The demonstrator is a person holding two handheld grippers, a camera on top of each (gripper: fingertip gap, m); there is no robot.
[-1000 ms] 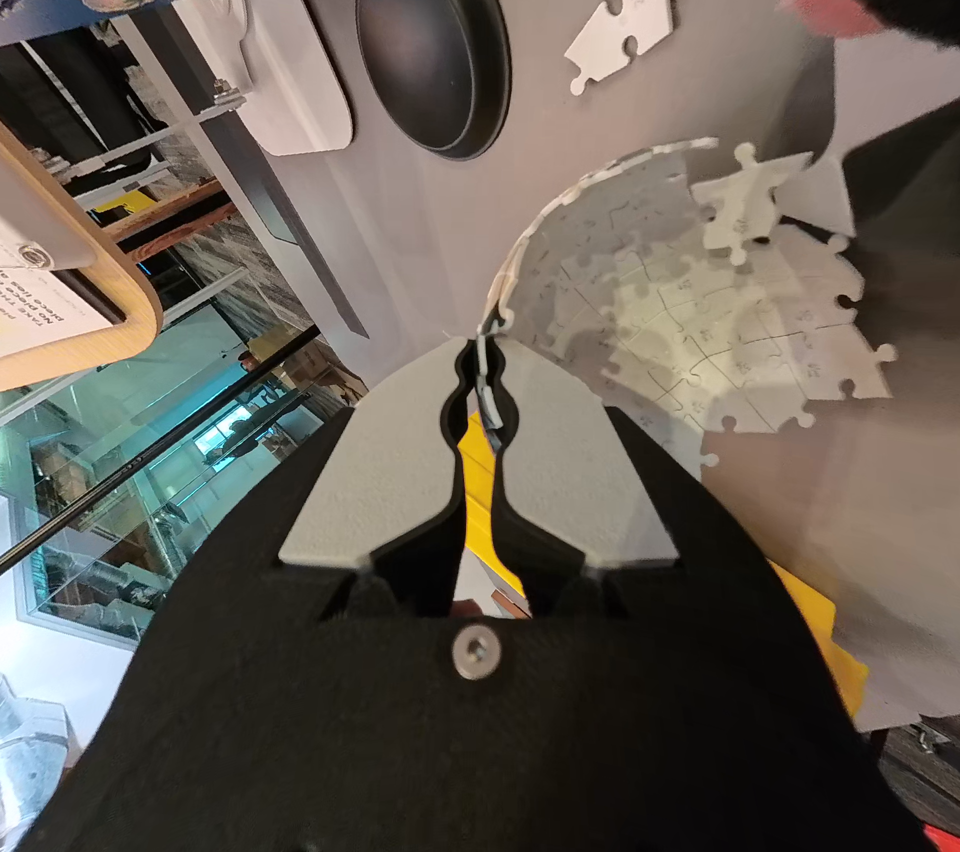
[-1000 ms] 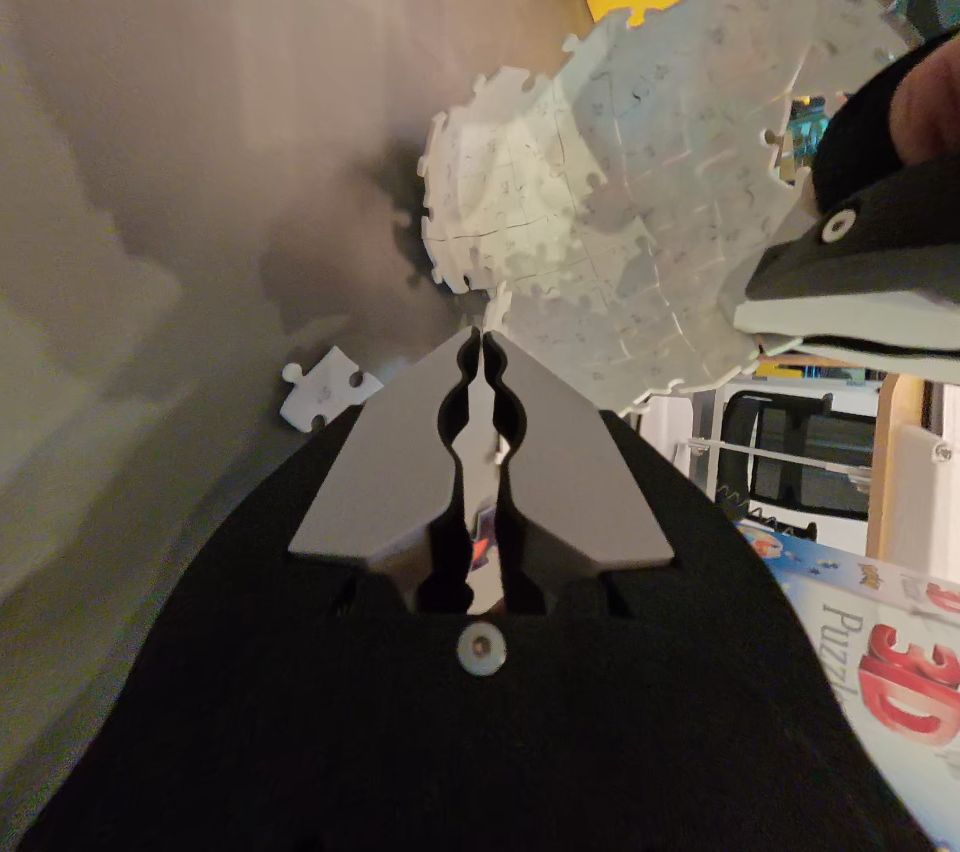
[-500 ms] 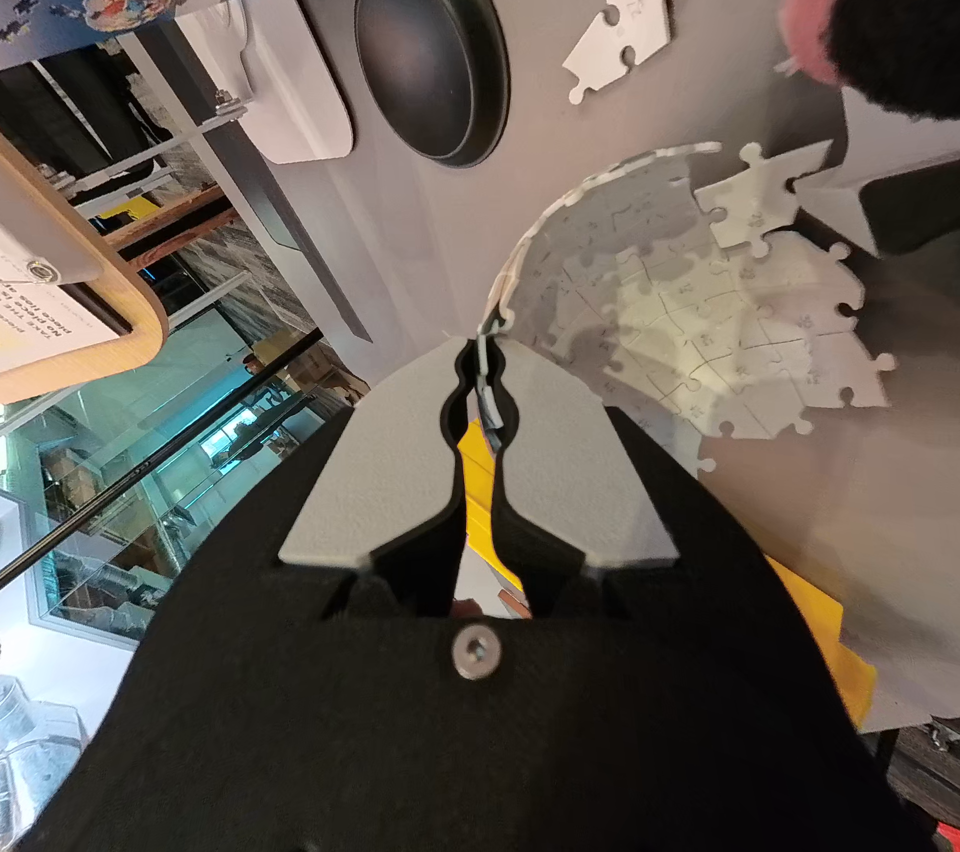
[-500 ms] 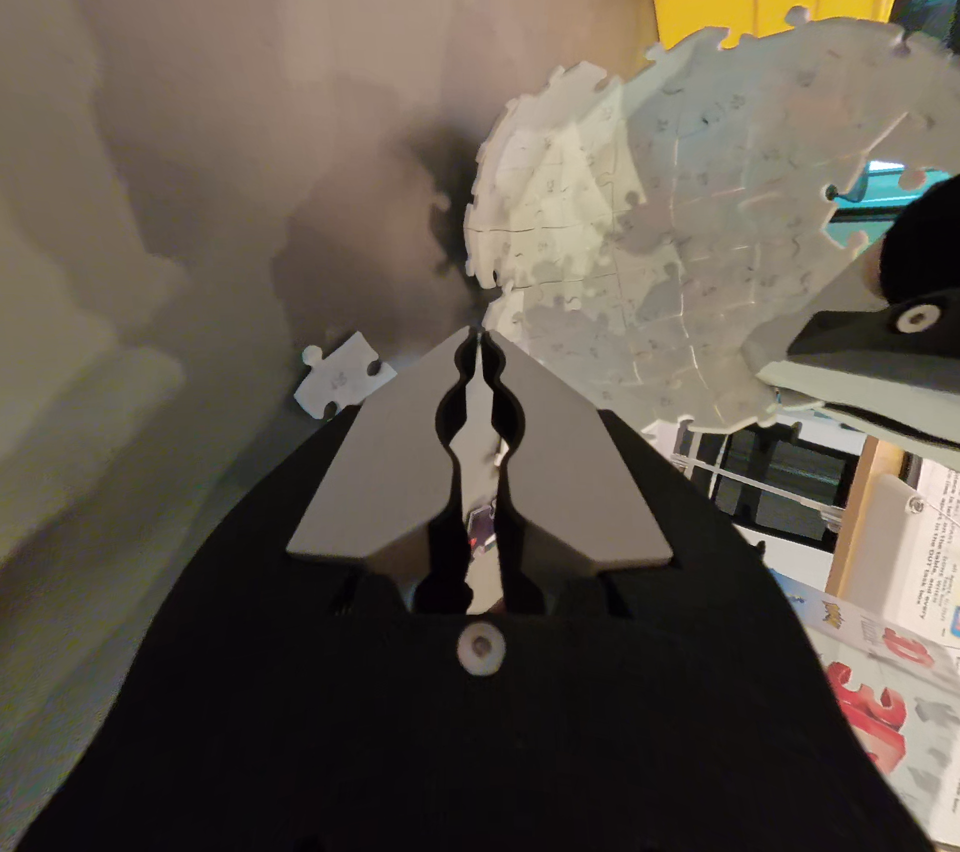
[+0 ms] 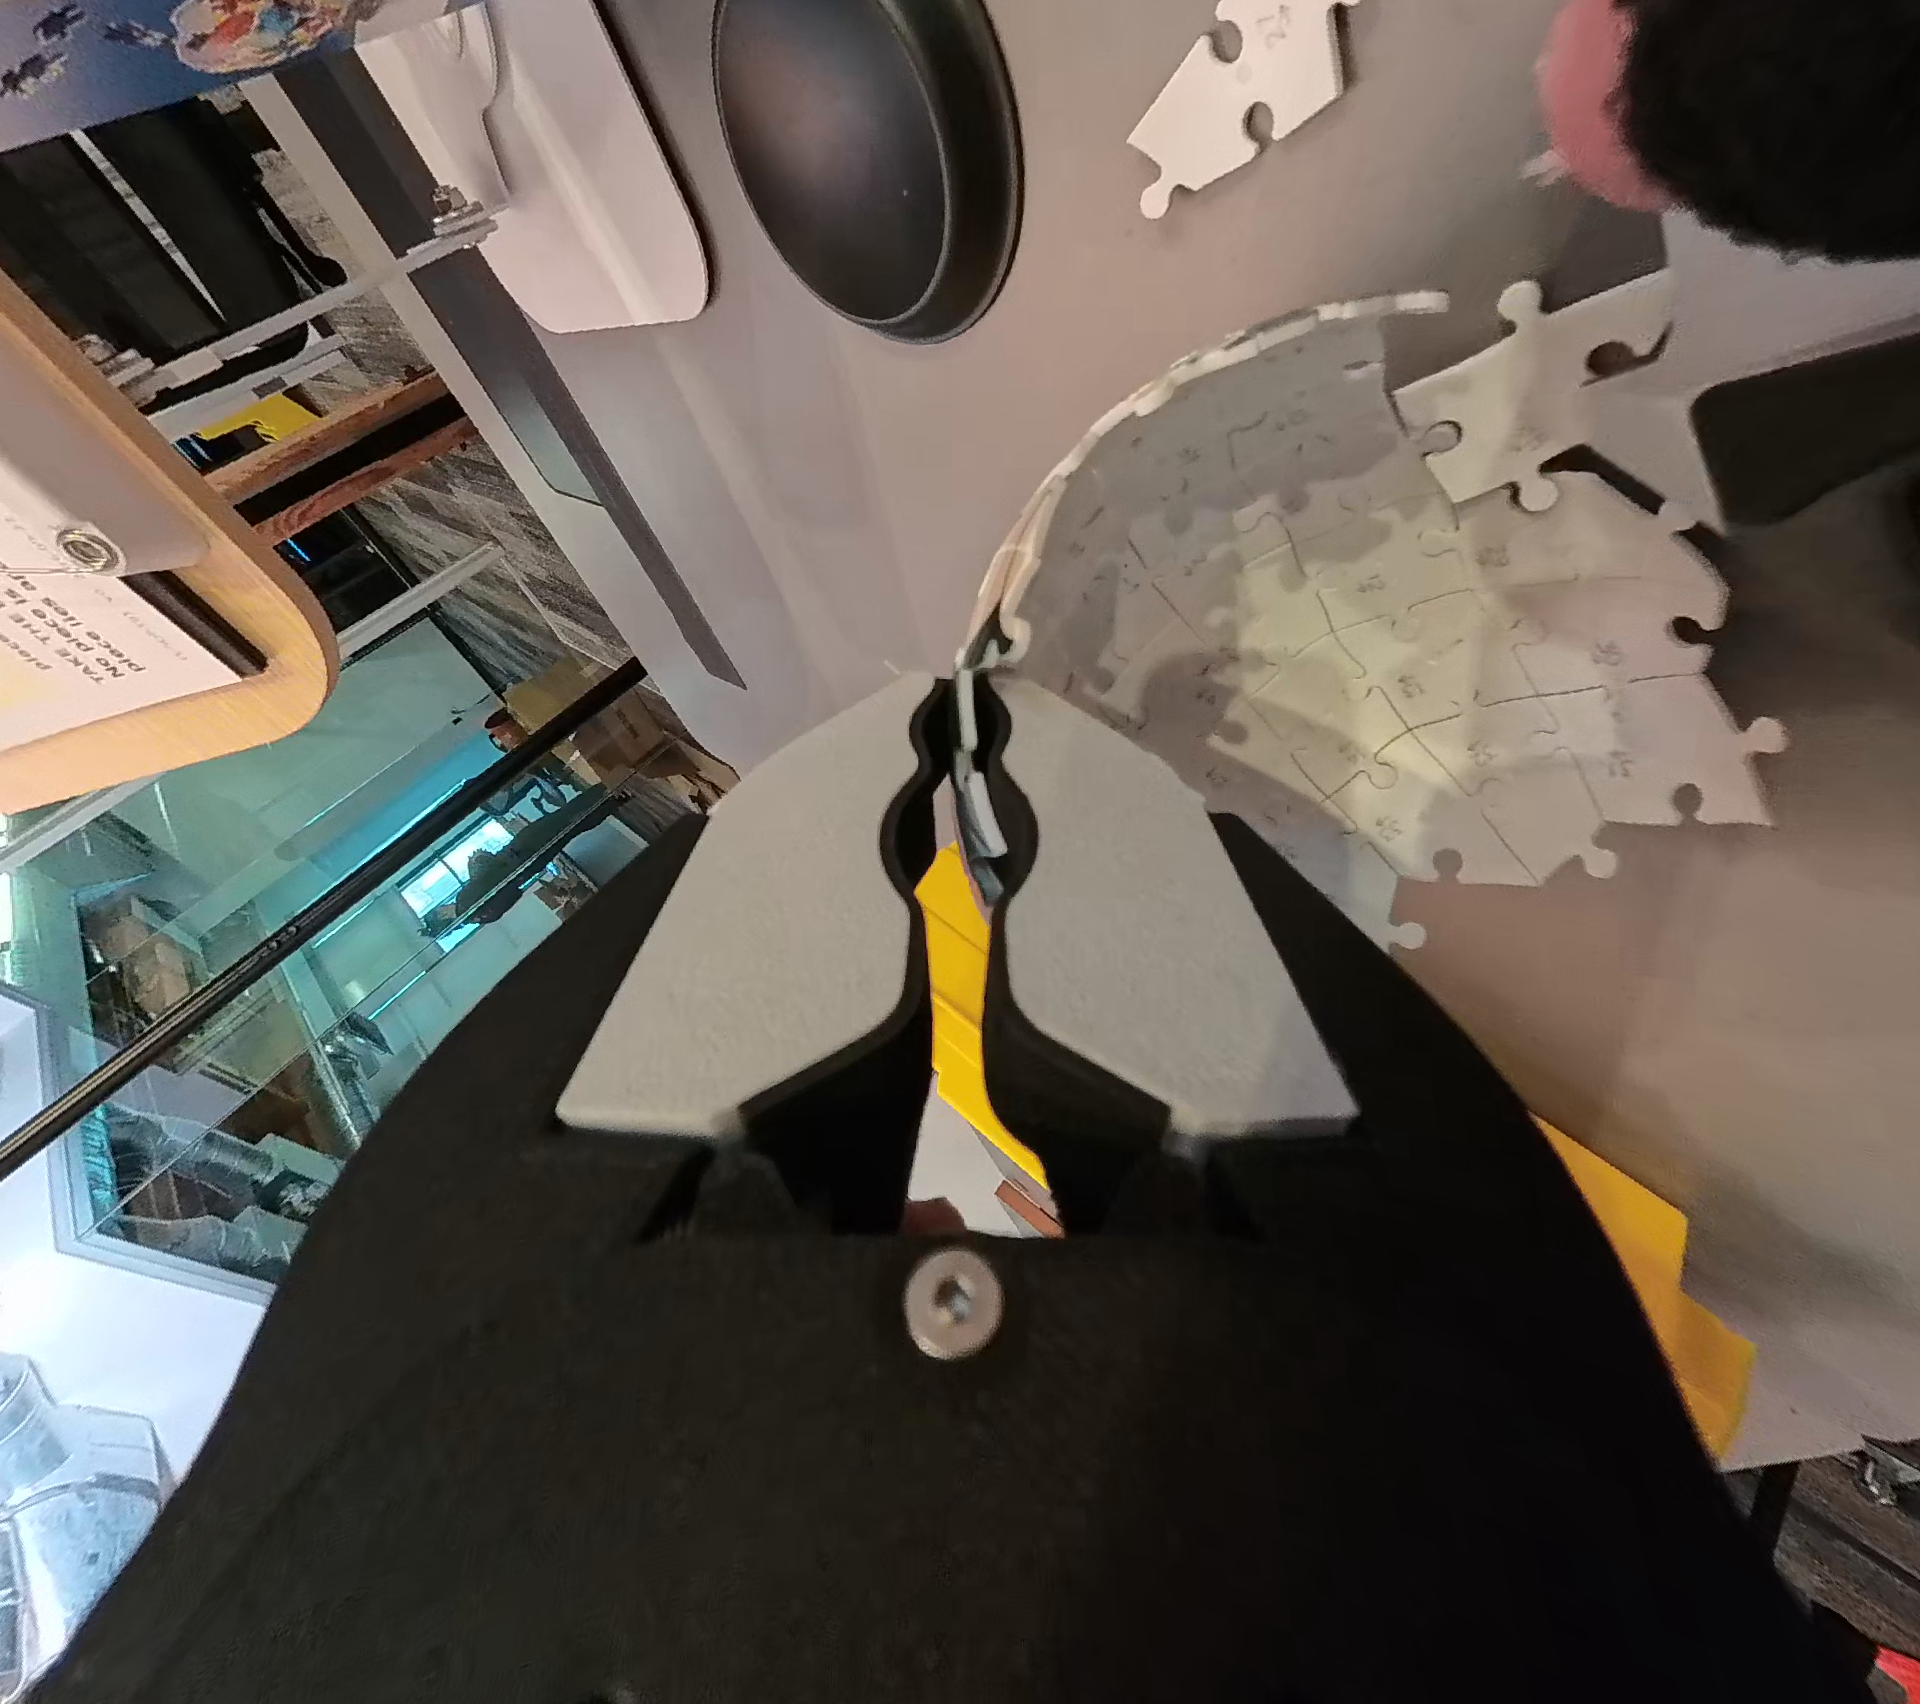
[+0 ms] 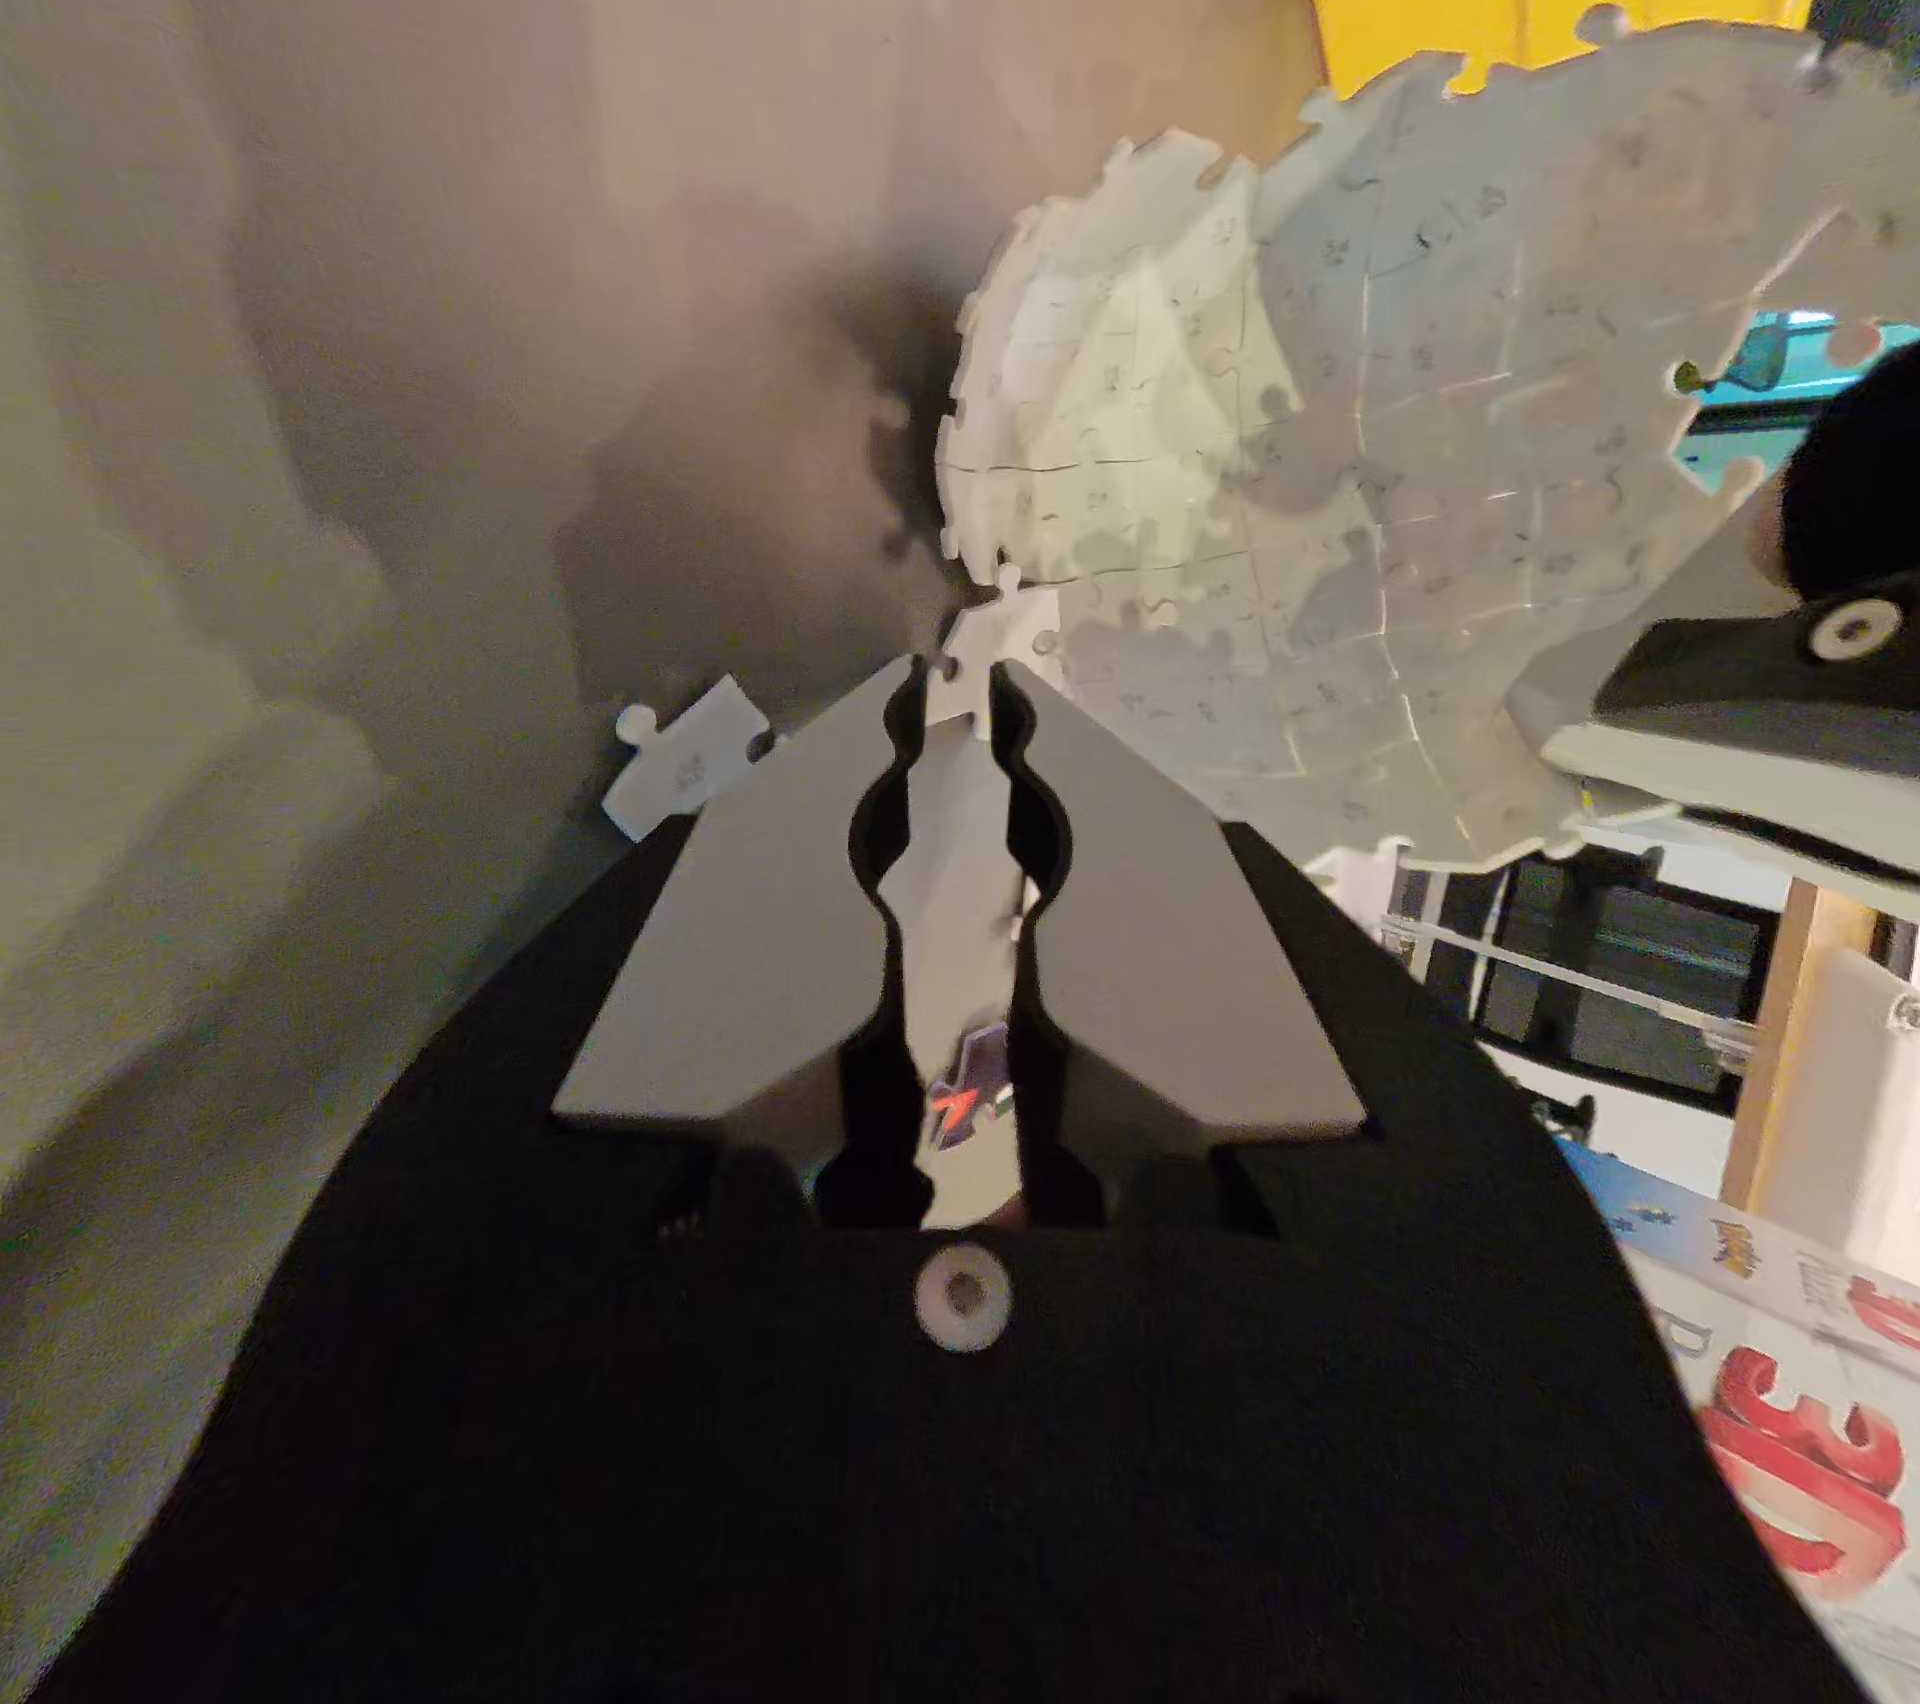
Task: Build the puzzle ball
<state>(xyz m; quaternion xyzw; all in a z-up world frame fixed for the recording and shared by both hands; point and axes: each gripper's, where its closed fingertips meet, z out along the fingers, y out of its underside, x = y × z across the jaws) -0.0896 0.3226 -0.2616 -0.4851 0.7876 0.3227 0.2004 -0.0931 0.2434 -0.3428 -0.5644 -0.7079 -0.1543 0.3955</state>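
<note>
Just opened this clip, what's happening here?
A person is building a puzzle ball with two handheld tools. The left tool is clamped on the rim of the half-built shell, holding it off the grey table. The right tool pinches a single piece at the shell's edge. Another loose piece and a black dome lie on the table.

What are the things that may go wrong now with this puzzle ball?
1. The new piece at the edge of the shell looks not fully seated; it may drop out when the right tool backs away.
2. The left tool pinches only the rim of the shell, so pushing may bend it or open seams.
</note>
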